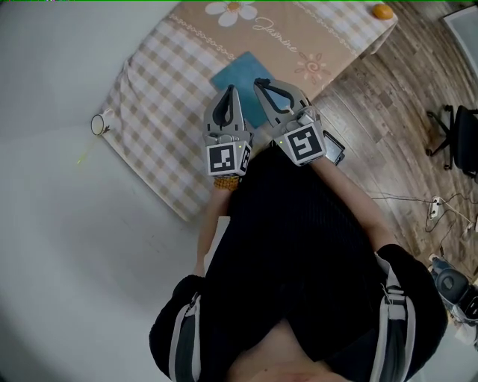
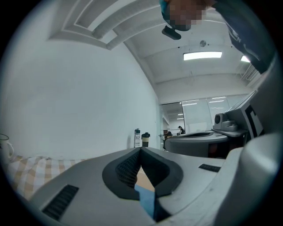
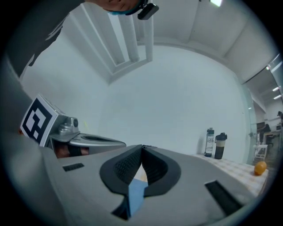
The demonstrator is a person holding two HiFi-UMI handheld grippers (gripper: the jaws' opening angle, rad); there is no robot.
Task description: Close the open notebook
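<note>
A blue notebook (image 1: 240, 78) lies flat on the checked tablecloth (image 1: 160, 112), its blue cover up and no open pages showing. Both grippers are held side by side above its near edge and point level. The left gripper (image 1: 228, 89) is shut with its tips meeting and nothing between them. The right gripper (image 1: 261, 82) is also shut and empty. In the left gripper view the jaws (image 2: 140, 150) meet, and a strip of the blue notebook (image 2: 146, 198) shows below them. The right gripper view shows the same: shut jaws (image 3: 142, 146) over a patch of blue cover (image 3: 136, 192).
An orange fruit (image 1: 382, 11) sits at the cloth's far right corner. A small cup (image 1: 98, 124) stands at the cloth's left edge. A dark phone-like object (image 1: 334, 148) lies near the right gripper. Two bottles (image 3: 215, 143) stand by the wall. An office chair (image 1: 459, 138) and cables are on the wooden floor.
</note>
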